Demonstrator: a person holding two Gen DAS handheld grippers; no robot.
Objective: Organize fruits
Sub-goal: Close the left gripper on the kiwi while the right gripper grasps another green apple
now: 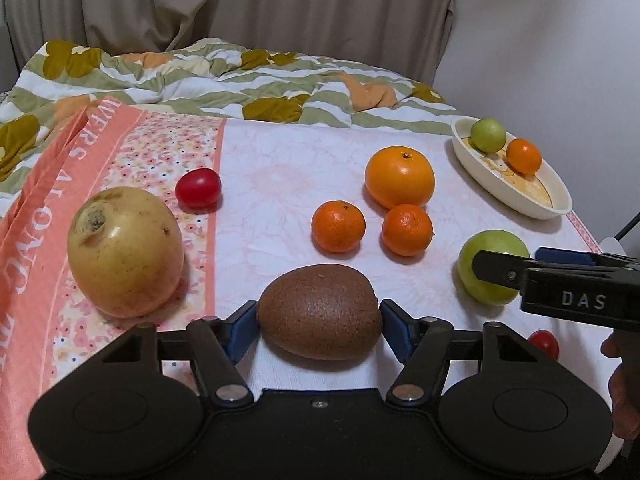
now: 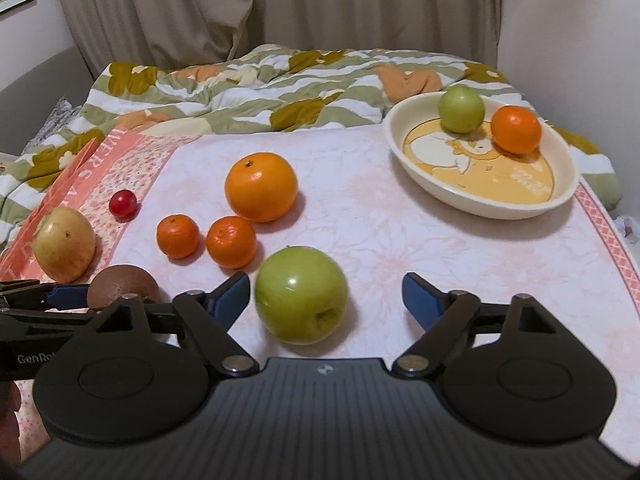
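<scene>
Your left gripper (image 1: 320, 322) has its jaws closed on the kiwi (image 1: 320, 312), near the bowl (image 2: 480, 196); your right gripper (image 2: 324, 300) straddles the green apple (image 2: 300, 294), jaws wide. Next, I'd judge: squeeze, lift both toward the bowl.

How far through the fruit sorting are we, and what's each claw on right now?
Done: a small green apple and a small orange mandarin sit in the cream oval dish.
In hand: the left claw has its blue pads against the brown kiwi; the right claw is open around the large green apple.
Left: big orange, two mandarins, yellow pear-like fruit, two red tomatoes.
</scene>
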